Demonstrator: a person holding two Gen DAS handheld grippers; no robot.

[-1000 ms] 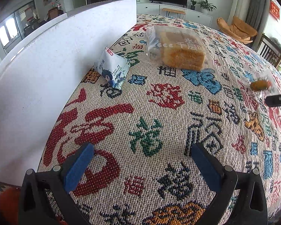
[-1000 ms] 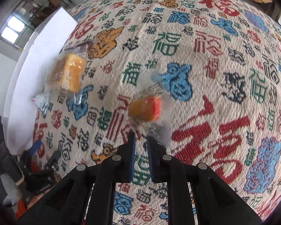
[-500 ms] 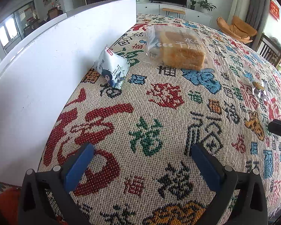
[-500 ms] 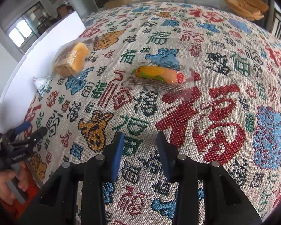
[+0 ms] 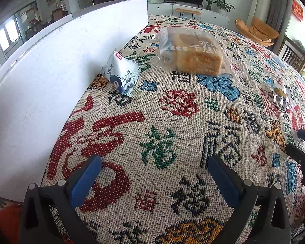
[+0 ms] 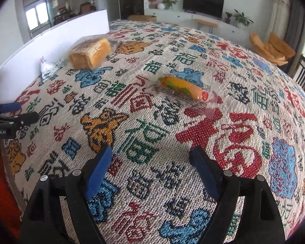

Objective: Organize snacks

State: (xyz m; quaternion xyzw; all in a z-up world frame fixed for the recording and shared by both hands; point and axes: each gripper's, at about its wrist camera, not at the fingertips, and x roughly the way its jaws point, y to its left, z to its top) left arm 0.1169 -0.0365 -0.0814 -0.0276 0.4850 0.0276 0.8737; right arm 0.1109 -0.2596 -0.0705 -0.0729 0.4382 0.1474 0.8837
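Three snacks lie on the patterned tablecloth point(image 5: 172, 134). A bagged bread loaf point(image 5: 195, 52) lies far ahead of my left gripper point(image 5: 154, 162), which is open and empty. A small white pouch point(image 5: 122, 75) leans at the white board point(image 5: 50, 65). A wrapped sausage point(image 6: 185, 87) lies ahead of my right gripper point(image 6: 150, 154), which is open, empty and well short of it. The sausage also shows small in the left wrist view point(image 5: 280, 93). The loaf point(image 6: 89, 52) and the pouch point(image 6: 46, 67) show at the left of the right wrist view.
The white board stands along the table's left side point(image 6: 57, 38). The right gripper's fingertips point(image 5: 301, 150) show at the right edge of the left view; the left gripper point(image 6: 14, 111) shows at the left of the right view. Chairs and a TV cabinet stand beyond the table.
My right gripper has opened, let go of the wrapped sausage and drawn back from it. The sausage now lies on the cloth. My left gripper has not moved.
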